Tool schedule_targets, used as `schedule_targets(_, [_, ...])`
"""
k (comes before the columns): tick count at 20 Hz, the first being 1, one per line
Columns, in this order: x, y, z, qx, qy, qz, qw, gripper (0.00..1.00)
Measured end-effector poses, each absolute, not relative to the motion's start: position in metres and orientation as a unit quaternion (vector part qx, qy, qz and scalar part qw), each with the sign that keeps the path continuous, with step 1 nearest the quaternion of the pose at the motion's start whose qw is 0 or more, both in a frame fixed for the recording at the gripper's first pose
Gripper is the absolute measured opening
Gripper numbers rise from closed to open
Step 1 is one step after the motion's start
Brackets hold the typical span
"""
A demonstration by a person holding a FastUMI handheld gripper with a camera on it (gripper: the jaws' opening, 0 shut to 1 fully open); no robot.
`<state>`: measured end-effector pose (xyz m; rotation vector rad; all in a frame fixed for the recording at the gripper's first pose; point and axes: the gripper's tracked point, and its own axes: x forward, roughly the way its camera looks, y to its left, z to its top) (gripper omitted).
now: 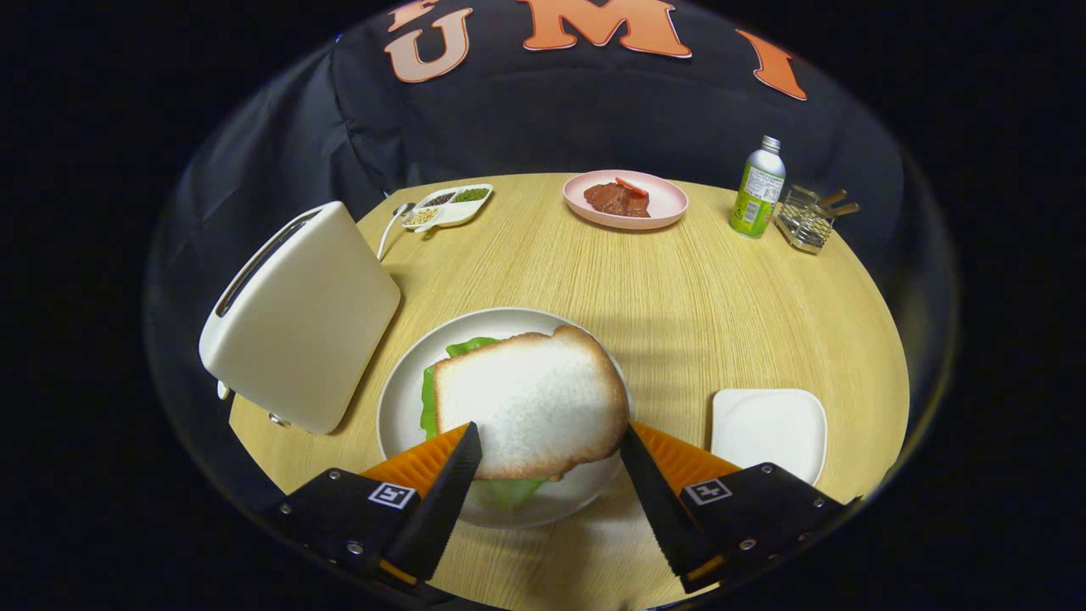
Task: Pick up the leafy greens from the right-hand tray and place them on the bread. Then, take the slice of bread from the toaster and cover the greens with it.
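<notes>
Gripper (550,441) spread wide, apparently clear of bread slice (530,399), which caps greens (428,399) on plate (407,407).

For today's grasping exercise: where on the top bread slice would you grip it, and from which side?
Grip the top bread slice by its two opposite crust edges, coming from the near side along the open fingers. It lies flat on the greens on the white plate, its sides free, fitting between the fingers.
</notes>
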<state>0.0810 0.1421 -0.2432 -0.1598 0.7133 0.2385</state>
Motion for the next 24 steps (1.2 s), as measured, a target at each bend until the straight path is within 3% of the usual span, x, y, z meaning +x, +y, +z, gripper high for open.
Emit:
schedule_targets(8, [0.075, 0.126, -0.19, -0.047, 0.293, 0.081, 0.952, 0.99])
schedule_targets(18, [0.05, 0.077, -0.023, -0.047, 0.119, 0.023, 0.991, 0.99])
schedule_targets(24, [0.027, 0.057, 0.043, -0.027, 0.043, 0.005, 0.999, 0.99])
